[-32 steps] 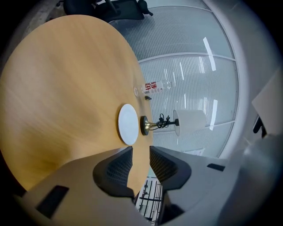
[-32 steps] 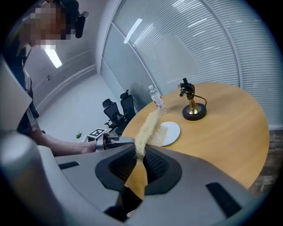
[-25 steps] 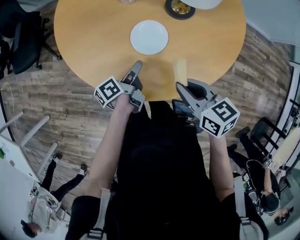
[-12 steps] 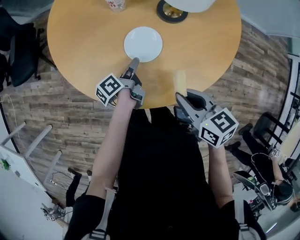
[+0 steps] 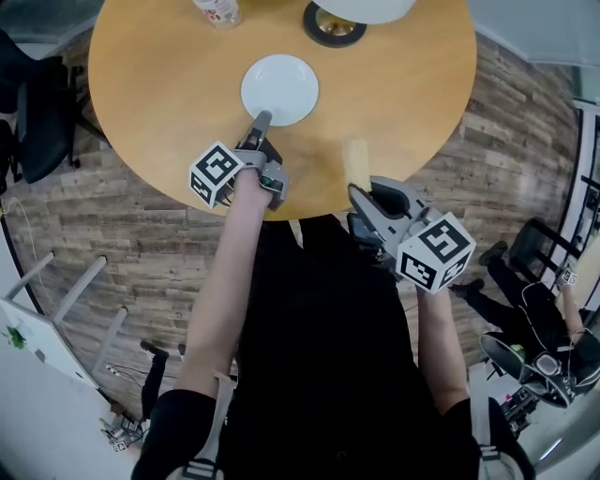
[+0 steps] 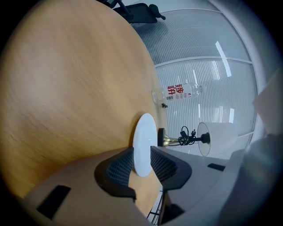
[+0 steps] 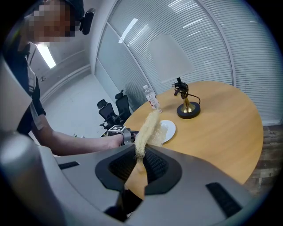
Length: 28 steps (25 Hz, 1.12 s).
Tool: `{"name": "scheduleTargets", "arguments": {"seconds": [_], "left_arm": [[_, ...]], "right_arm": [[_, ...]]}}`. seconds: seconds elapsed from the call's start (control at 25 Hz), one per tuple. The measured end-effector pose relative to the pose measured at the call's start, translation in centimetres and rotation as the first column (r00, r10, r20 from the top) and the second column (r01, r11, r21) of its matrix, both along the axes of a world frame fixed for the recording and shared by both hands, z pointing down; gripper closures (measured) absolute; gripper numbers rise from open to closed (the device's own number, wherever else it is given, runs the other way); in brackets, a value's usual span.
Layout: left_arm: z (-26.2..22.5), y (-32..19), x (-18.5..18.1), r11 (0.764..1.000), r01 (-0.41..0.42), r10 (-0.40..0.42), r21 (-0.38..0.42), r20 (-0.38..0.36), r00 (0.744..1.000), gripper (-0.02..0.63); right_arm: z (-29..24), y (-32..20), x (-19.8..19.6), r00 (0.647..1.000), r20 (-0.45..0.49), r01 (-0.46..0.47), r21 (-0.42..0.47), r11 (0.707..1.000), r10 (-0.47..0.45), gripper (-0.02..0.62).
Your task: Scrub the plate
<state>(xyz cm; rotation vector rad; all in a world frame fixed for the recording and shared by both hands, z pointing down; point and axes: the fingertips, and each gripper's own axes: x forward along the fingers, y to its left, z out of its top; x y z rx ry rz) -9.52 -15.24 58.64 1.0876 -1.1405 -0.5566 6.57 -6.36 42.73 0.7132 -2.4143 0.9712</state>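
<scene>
Closing round the wooden table's plate are left jaws; right jaws clamp scrubber.

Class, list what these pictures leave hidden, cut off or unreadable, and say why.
- Lamp, shade: head view, cut off by the top edge.
- Bottle: head view, mostly cut off by the top edge.
- Scrubber, lower end: right gripper view, hidden between the jaws of the right gripper.
</scene>
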Motion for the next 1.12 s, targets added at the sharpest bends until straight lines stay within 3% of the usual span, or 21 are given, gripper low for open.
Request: {"name": "scheduleTargets", "arguments": {"seconds": [0.12, 0.24, 0.6, 1.12], "left_arm": [[0.6, 0.4, -0.2, 1.0, 0.018, -0.018, -0.023, 0.0, 1.0, 0.543], [0.8, 0.4, -0.2, 0.999, 0.024, -0.024, -0.022, -0.008, 1.0, 0.577], [0.3, 1.5, 0.2, 0.999, 0.044, -0.043, 0.016, -0.063, 0.997, 0.584], [-2.8, 7.9, 2.5, 0.989, -0.111, 0.119, 0.096, -0.084, 0.989, 0.588]], "right_arm": [[0.1, 0.1, 0.2, 1.0, -0.001, -0.003, 0.001, 1.0, 0.003, 0.549], [0.0, 0.0, 0.4, 1.0, 0.002, -0.004, 0.008, 1.0, 0.004, 0.549], [-0.5, -0.4, 0.4, 1.0, 0.009, -0.006, 0.025, 1.0, 0.006, 0.549], [0.9, 1.5, -1.8, 0.996, 0.014, 0.091, 0.035, 0.995, -0.092, 0.549]]}}
